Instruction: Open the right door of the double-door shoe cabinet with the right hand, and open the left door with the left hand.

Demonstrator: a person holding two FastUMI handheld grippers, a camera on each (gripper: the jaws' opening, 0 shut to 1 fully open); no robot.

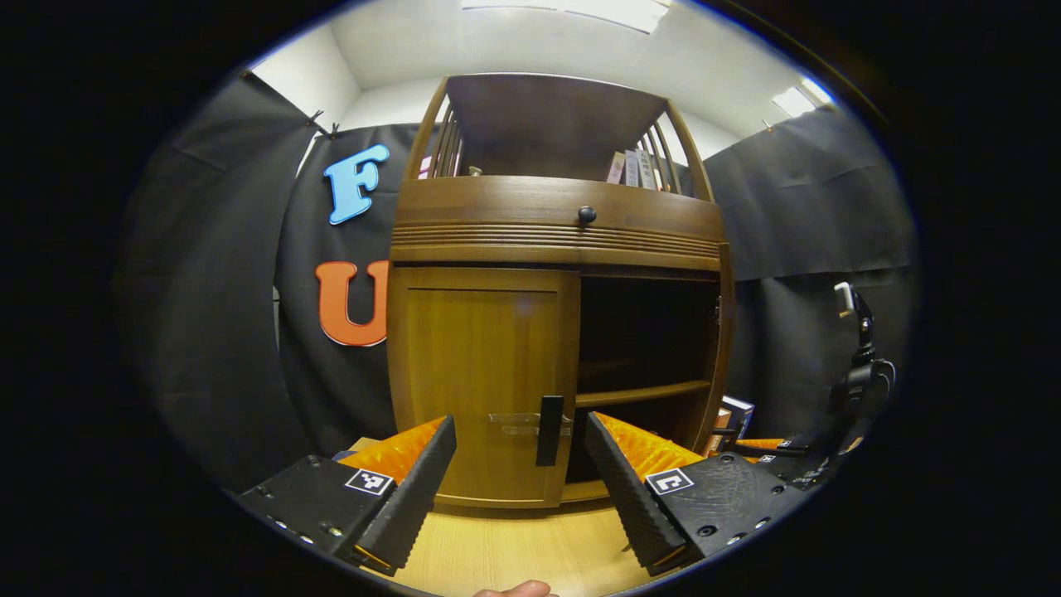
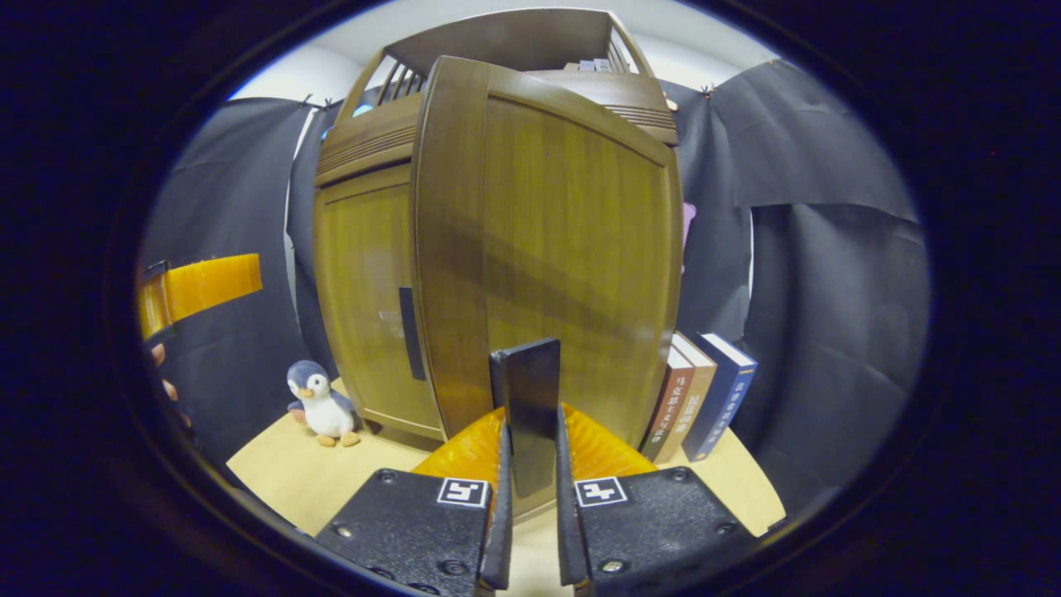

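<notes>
Right tool [image 2: 530, 497] pinches the dark handle [image 2: 525, 414] of the right door [image 2: 572, 265], which stands swung wide from the shoe cabinet [image 1: 555, 240]. Left tool [image 1: 520, 481] spread wide, short of the closed left door [image 1: 481, 373], its fingers flanking that door's handle [image 1: 549, 429]; plush penguin [image 2: 319, 404] and books [image 2: 704, 398] on the surface [image 2: 282, 473]

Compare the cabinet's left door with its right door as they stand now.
The left door is closed, flush with the cabinet front; the right door is swung open, baring dark shelves in the left gripper view. The left door's handle is free, between the open fingers of the left gripper; the right door's handle is clamped by the right gripper. Both are brown wood with a dark upright handle.
</notes>
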